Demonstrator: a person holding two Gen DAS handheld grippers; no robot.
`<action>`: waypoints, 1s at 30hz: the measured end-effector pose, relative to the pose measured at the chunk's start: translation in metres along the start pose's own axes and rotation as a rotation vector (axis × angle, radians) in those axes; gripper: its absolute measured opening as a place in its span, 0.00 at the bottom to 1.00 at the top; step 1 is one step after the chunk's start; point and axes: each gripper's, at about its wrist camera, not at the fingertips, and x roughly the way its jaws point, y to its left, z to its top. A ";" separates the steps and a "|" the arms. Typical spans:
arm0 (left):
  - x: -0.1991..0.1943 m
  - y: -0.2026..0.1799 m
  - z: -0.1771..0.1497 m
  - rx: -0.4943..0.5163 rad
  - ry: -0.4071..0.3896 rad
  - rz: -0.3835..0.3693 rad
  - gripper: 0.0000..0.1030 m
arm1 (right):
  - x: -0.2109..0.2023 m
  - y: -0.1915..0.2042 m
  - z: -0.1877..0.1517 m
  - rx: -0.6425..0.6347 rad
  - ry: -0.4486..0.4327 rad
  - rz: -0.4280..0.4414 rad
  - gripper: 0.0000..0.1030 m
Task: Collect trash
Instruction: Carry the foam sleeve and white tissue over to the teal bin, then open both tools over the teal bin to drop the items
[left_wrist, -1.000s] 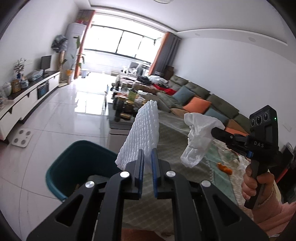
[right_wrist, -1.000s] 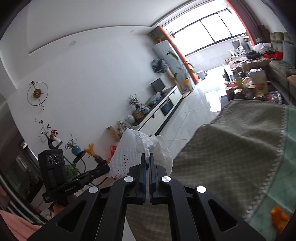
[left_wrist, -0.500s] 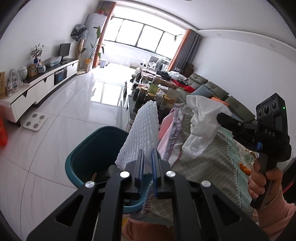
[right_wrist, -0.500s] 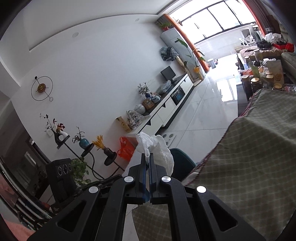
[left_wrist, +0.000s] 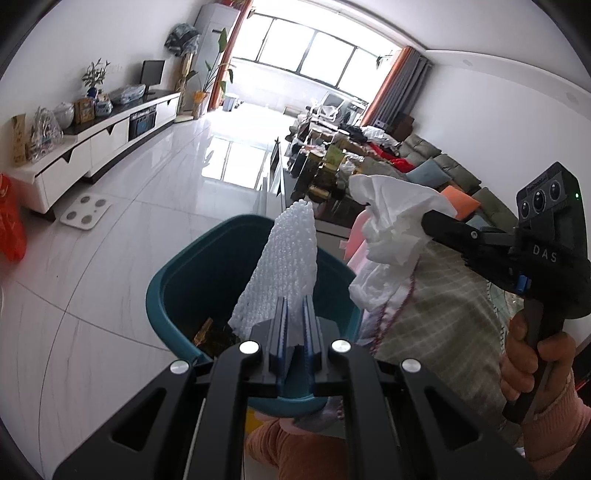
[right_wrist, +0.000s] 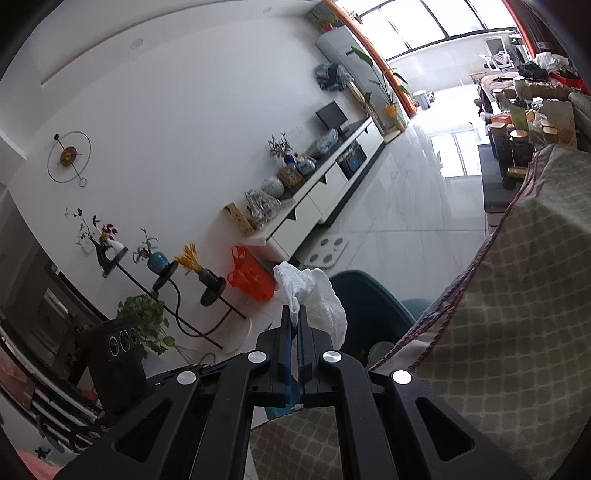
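My left gripper is shut on a white foam net sleeve, which stands up over the open teal bin on the floor. To its right, my right gripper is shut on a crumpled white plastic bag, held beside the bin's right rim above the table edge. In the right wrist view, the right gripper pinches the same white bag, with the teal bin just behind it. Some dark trash lies in the bin's bottom.
A table with a checked green cloth stands right of the bin. A white scale and an orange bag sit on the tiled floor by the white TV cabinet. A cluttered coffee table and a sofa lie beyond.
Both grippers have come down and left off the table towards the bin. The foam sleeve now hangs over the bin's opening, and the white bag has reached the bin's right rim.
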 end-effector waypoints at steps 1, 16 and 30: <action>0.002 0.001 -0.001 -0.001 0.005 0.005 0.09 | 0.003 0.001 -0.001 -0.001 0.006 -0.004 0.03; 0.029 0.007 -0.005 -0.068 0.062 0.060 0.11 | 0.042 -0.001 -0.007 0.002 0.131 -0.069 0.08; 0.028 0.004 -0.010 -0.103 0.037 0.028 0.24 | 0.032 -0.006 -0.009 0.007 0.128 -0.068 0.25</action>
